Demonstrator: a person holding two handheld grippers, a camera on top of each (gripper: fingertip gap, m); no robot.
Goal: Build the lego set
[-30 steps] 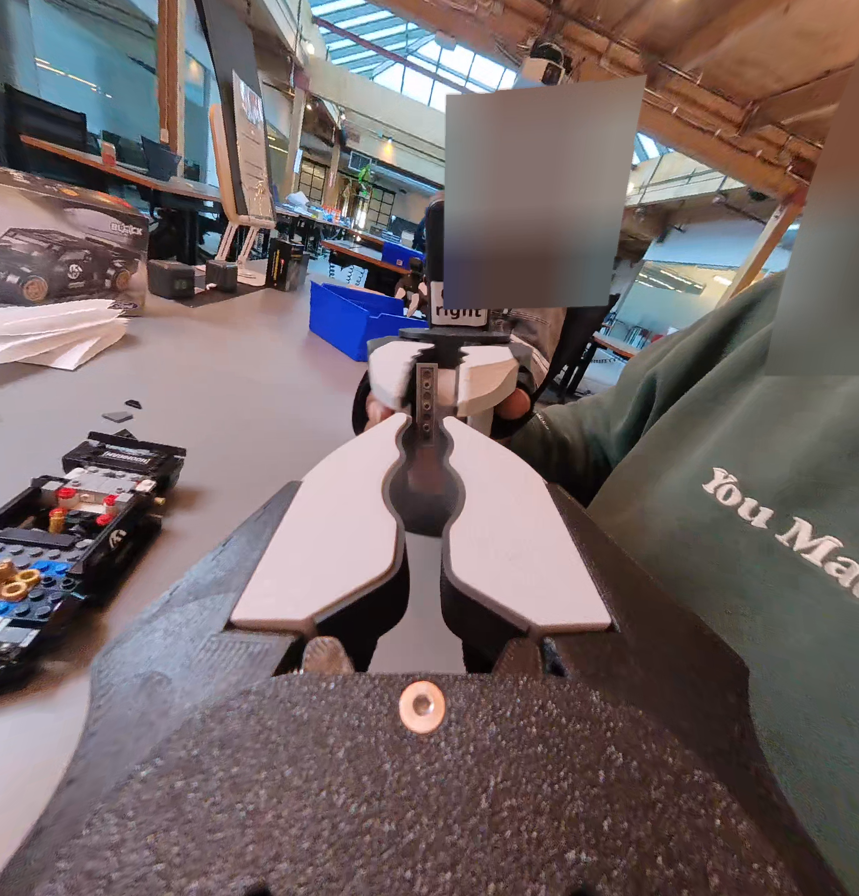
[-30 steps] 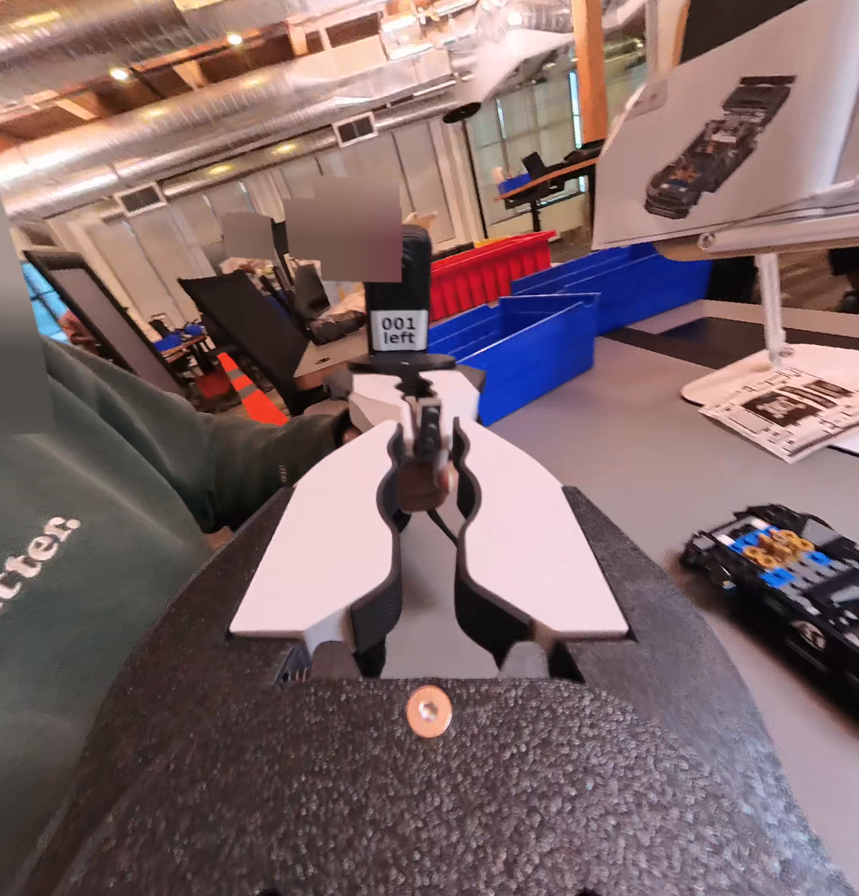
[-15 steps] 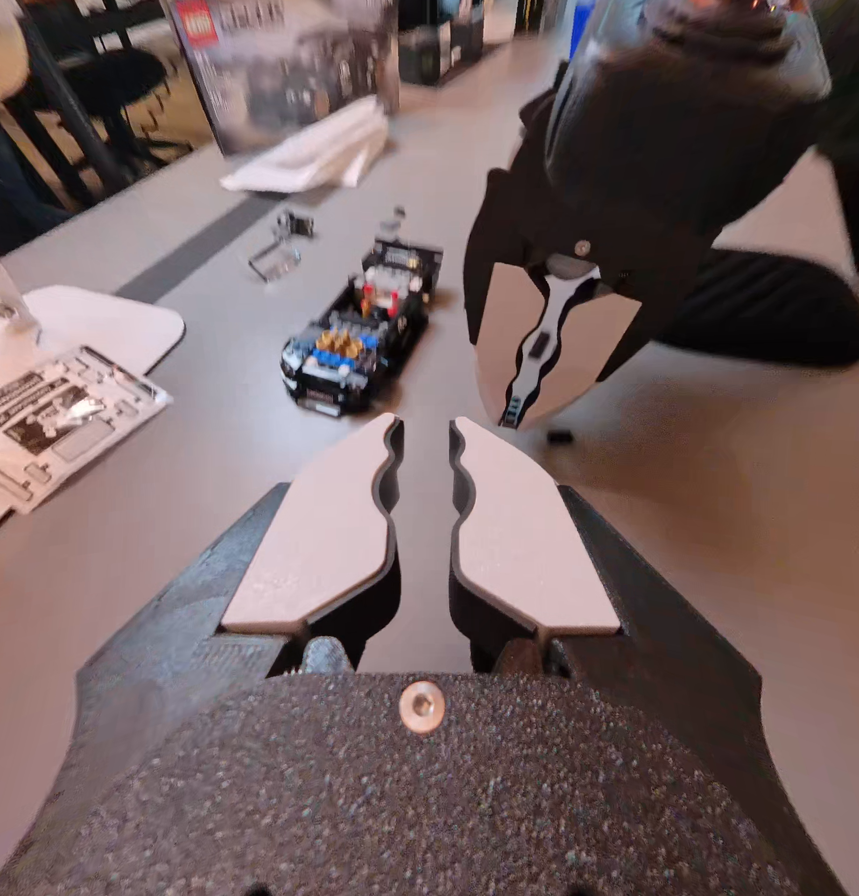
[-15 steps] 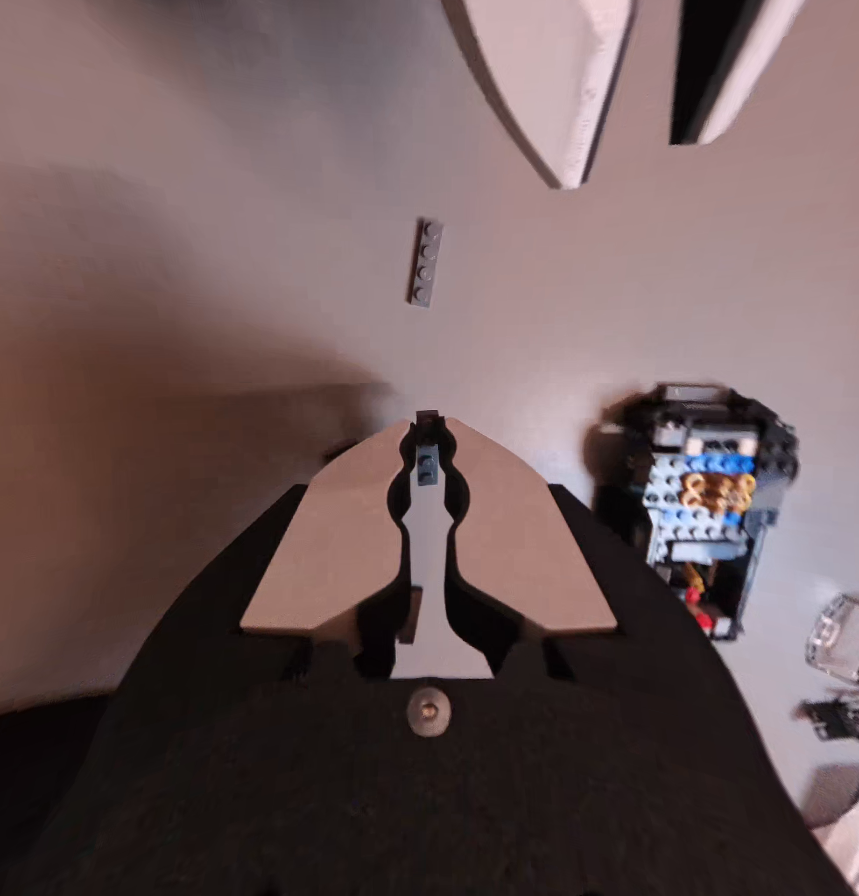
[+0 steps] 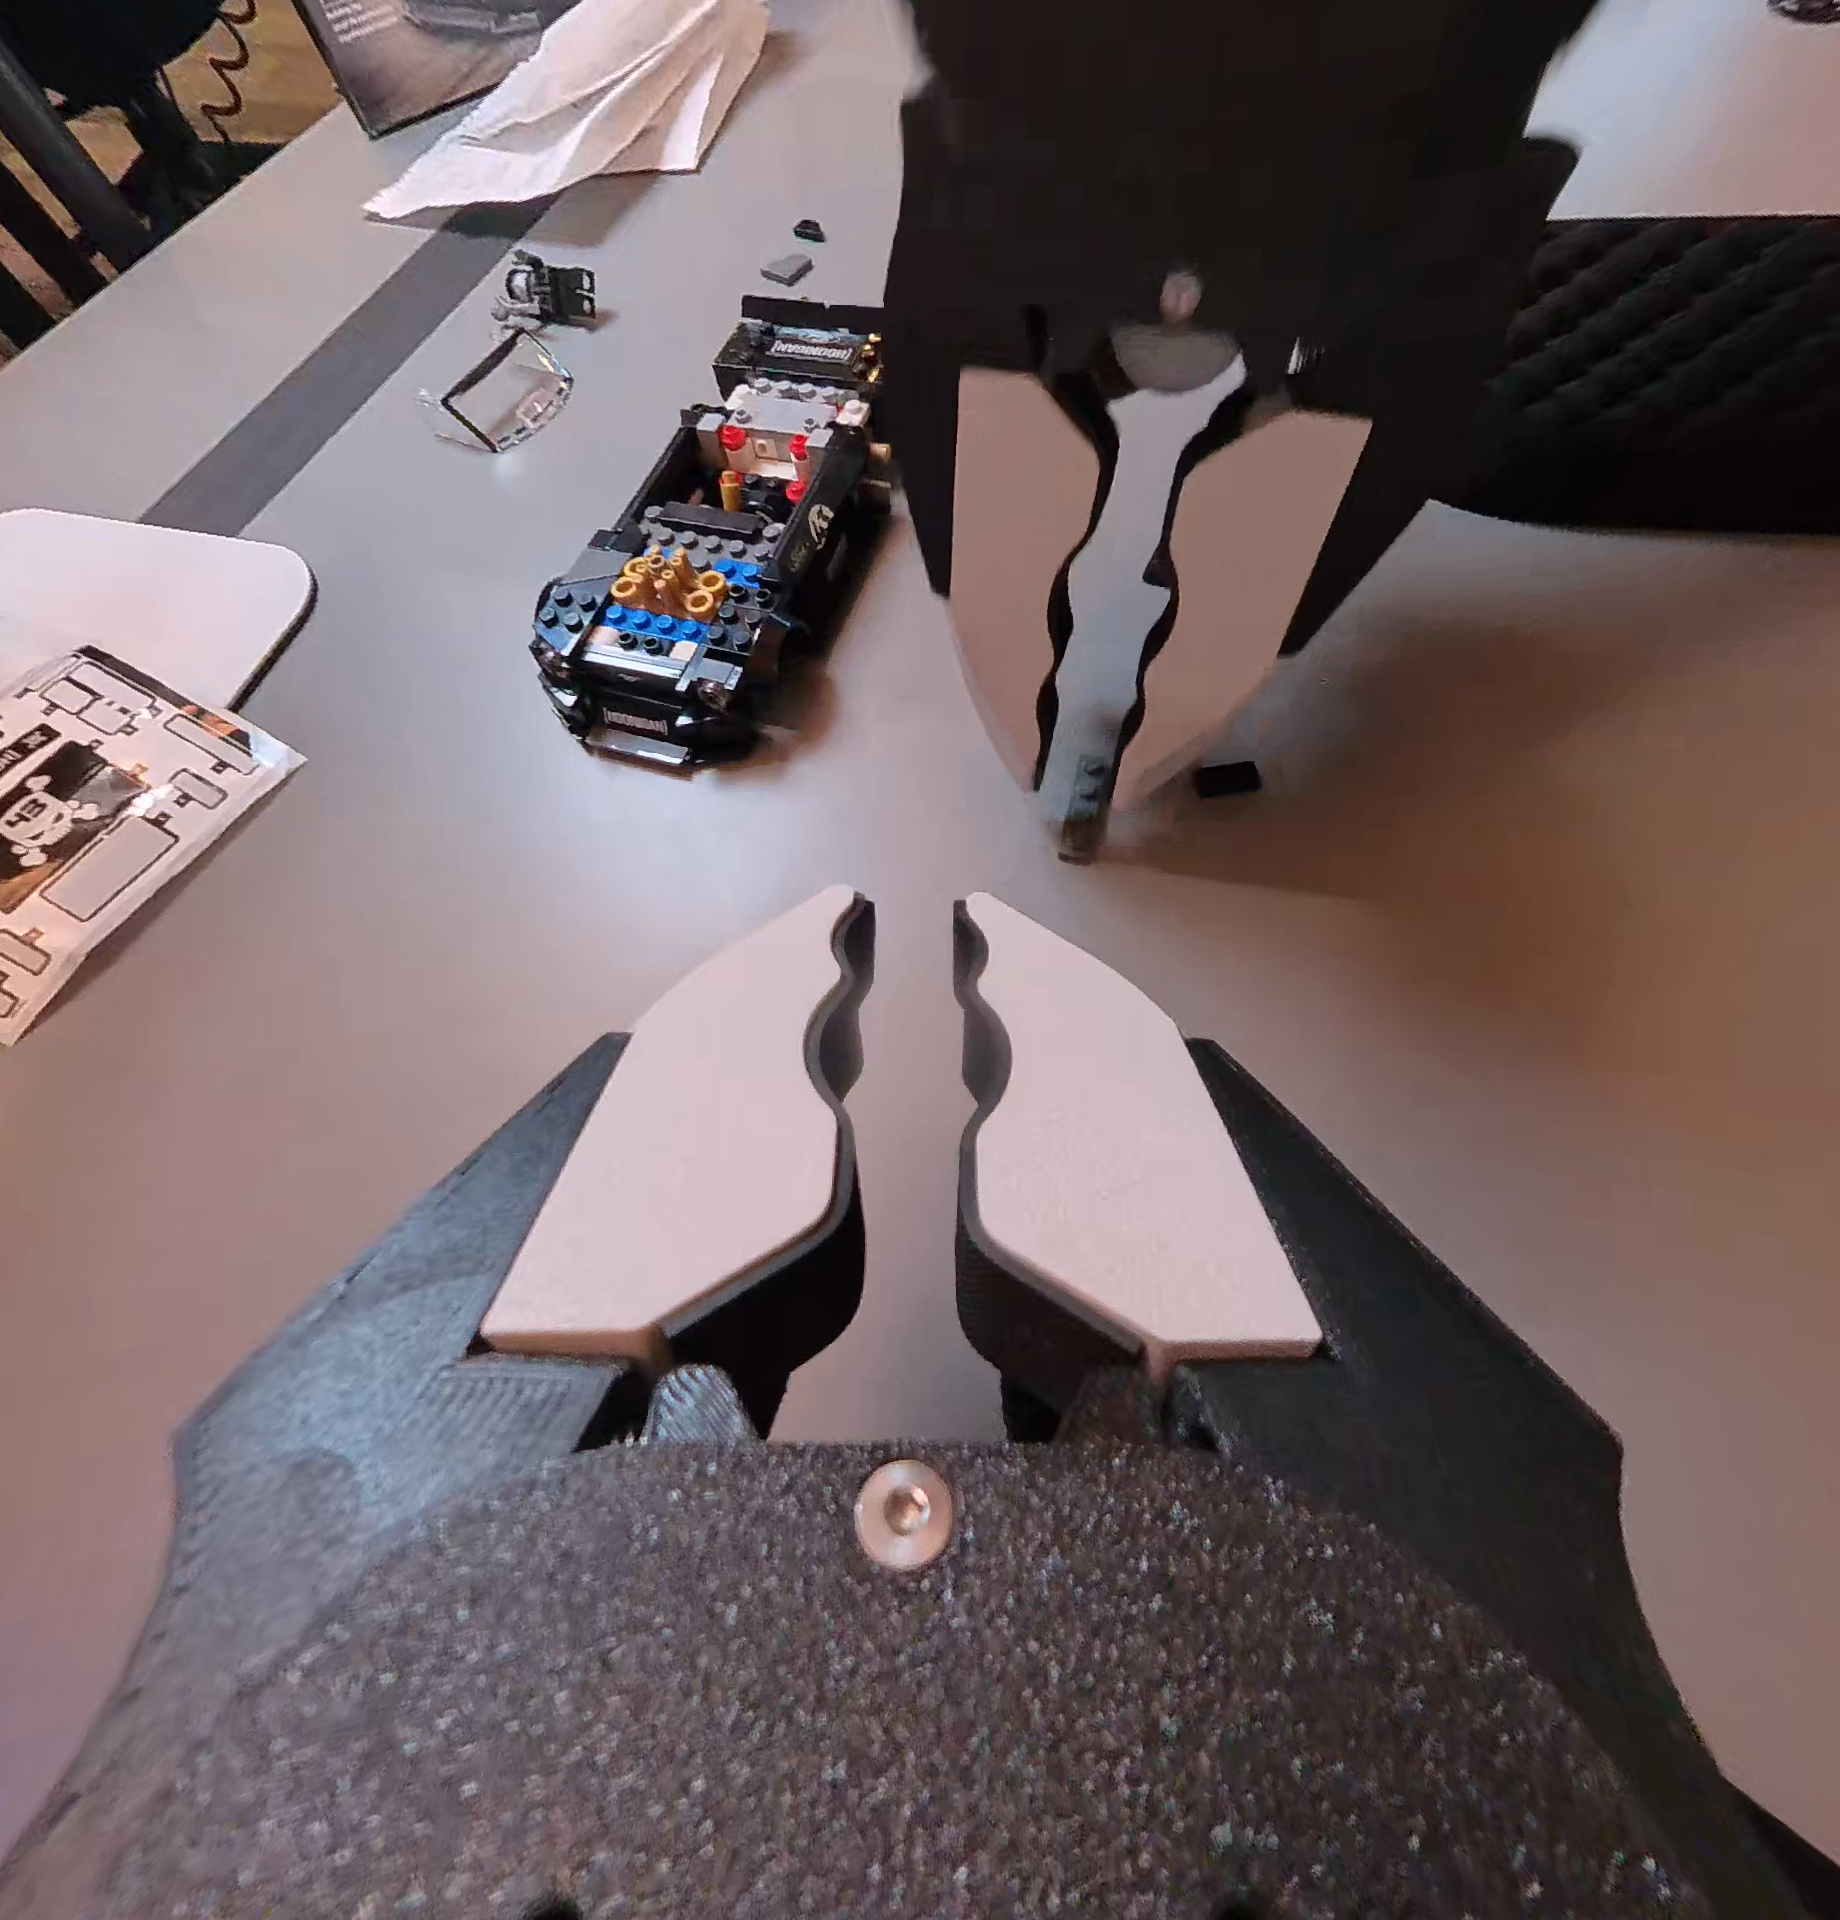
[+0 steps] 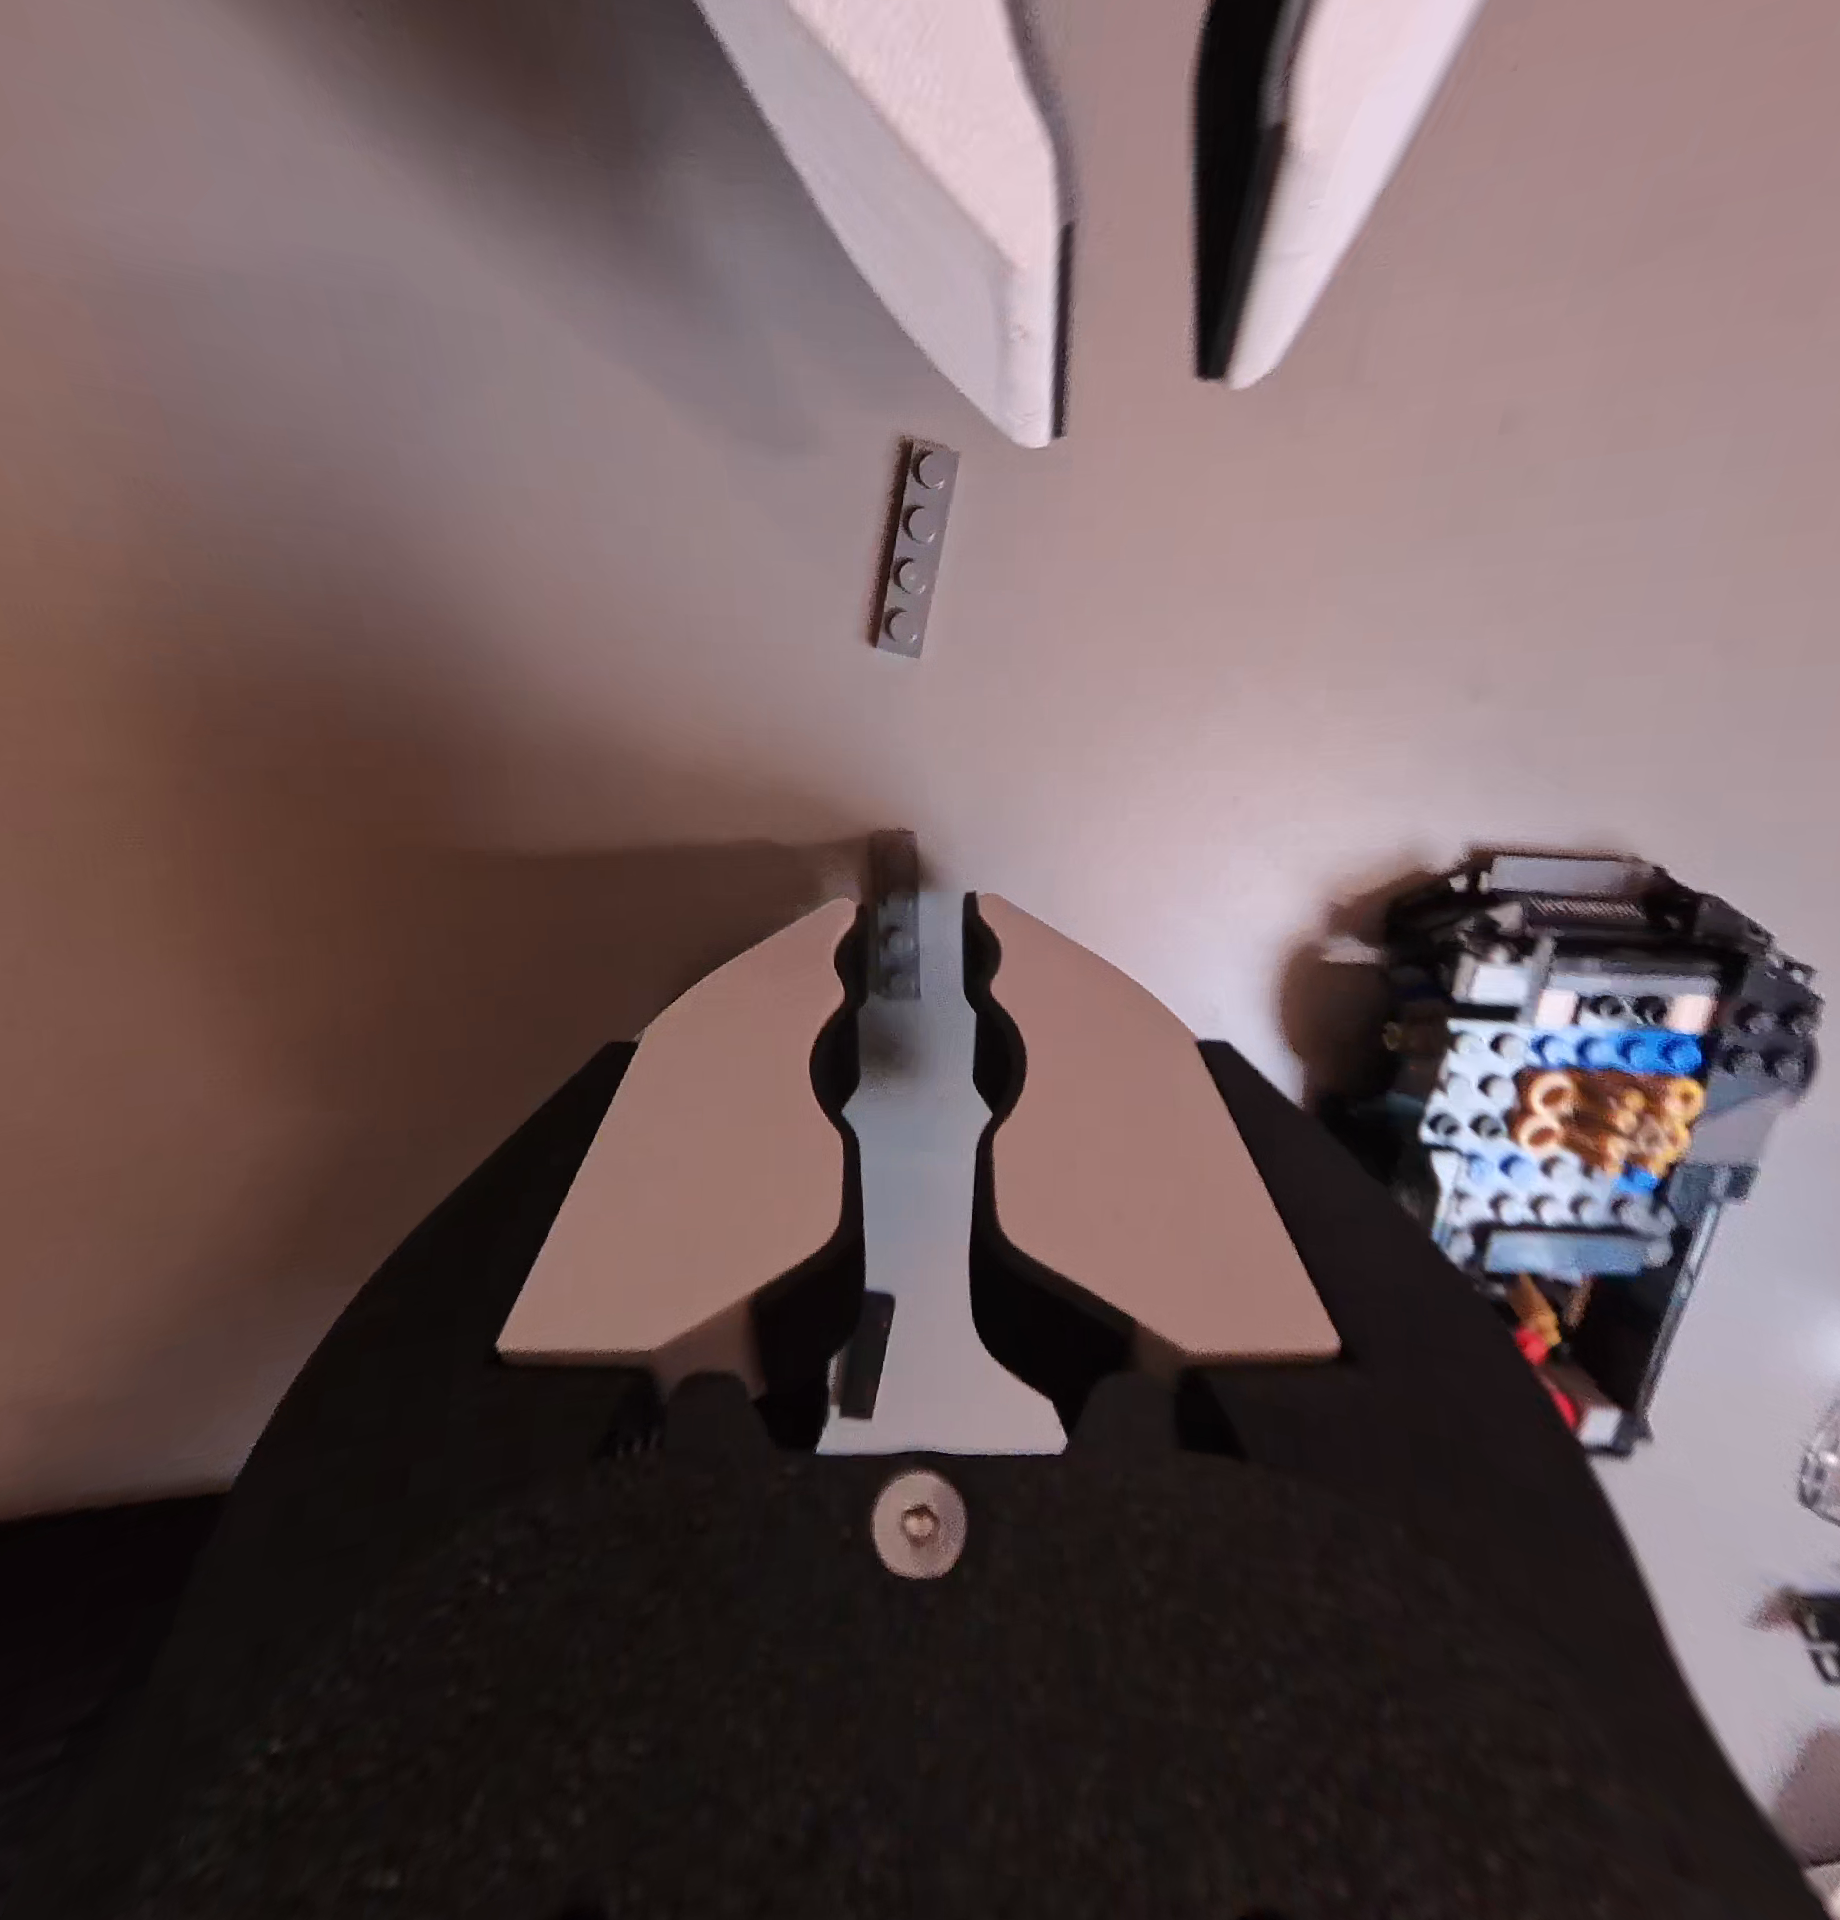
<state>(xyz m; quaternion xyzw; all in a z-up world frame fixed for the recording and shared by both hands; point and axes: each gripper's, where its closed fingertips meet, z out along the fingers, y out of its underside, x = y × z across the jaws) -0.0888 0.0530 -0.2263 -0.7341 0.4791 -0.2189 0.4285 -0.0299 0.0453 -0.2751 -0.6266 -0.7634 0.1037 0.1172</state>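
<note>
My right claw (image 6: 911, 906) stands parted, a grey plate (image 6: 897, 954) against one finger; left claw (image 5: 913, 912) slightly open, empty; half-built car (image 6: 1581, 1101) beside, roof and loose plate (image 6: 916, 549) ahead left unplaced

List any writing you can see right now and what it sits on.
Lego car: printed plates at its front and rear, plus a mark on its side; wording not transcribed.
Sticker sheet: printed lettering and a number; not transcribed.
Box: print too small to read.

Grey table (image 5: 376, 1039); white crumpled paper (image 5: 604, 104) far edge; black chair (image 5: 1705, 364) beyond table
</note>
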